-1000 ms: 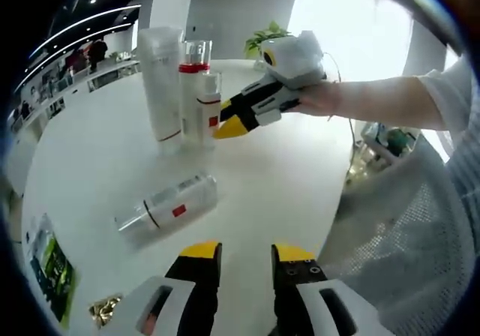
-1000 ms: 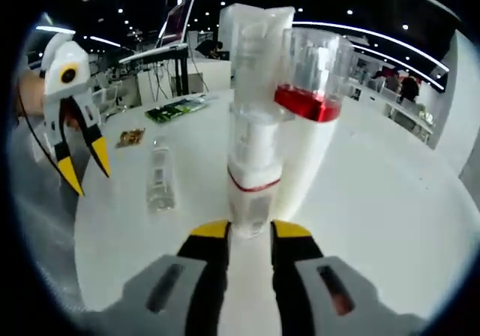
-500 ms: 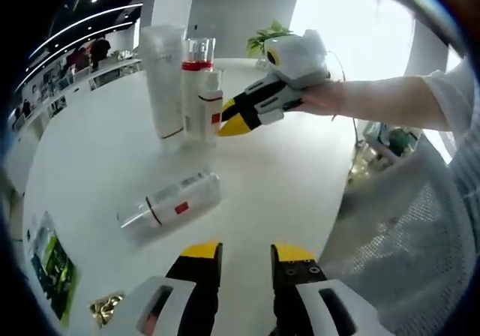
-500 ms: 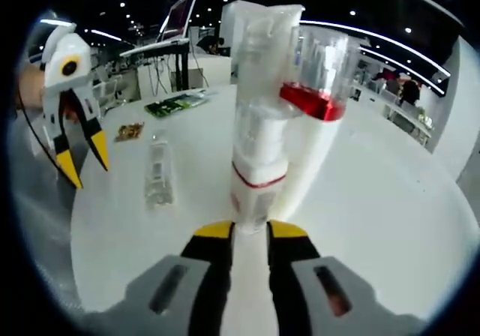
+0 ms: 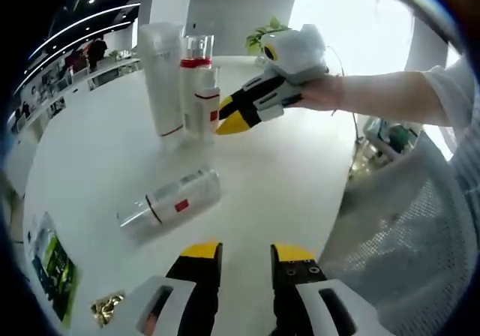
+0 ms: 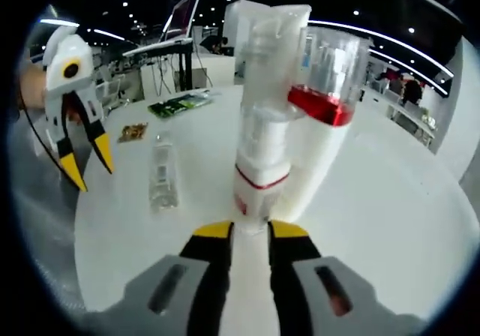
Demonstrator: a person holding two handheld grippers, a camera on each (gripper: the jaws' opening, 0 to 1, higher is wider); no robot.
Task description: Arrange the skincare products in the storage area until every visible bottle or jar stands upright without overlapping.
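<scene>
The right gripper [image 6: 247, 231] has its jaws clamped on the base of a small red-banded bottle [image 6: 261, 163], holding it upright beside the tall white tube [image 5: 161, 77] and the red-collared bottle [image 5: 194, 55] — probably to seat it without overlap. One clear bottle [image 5: 171, 201] lies on its side mid-desk [image 5: 285, 171], just ahead of the left gripper [image 5: 246, 253], whose jaws stand apart and empty.

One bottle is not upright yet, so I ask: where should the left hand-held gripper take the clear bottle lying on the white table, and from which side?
Grip the clear lying bottle across its round middle, near the red label, coming from above. Its long, flat pose leaves both sides free there.
</scene>
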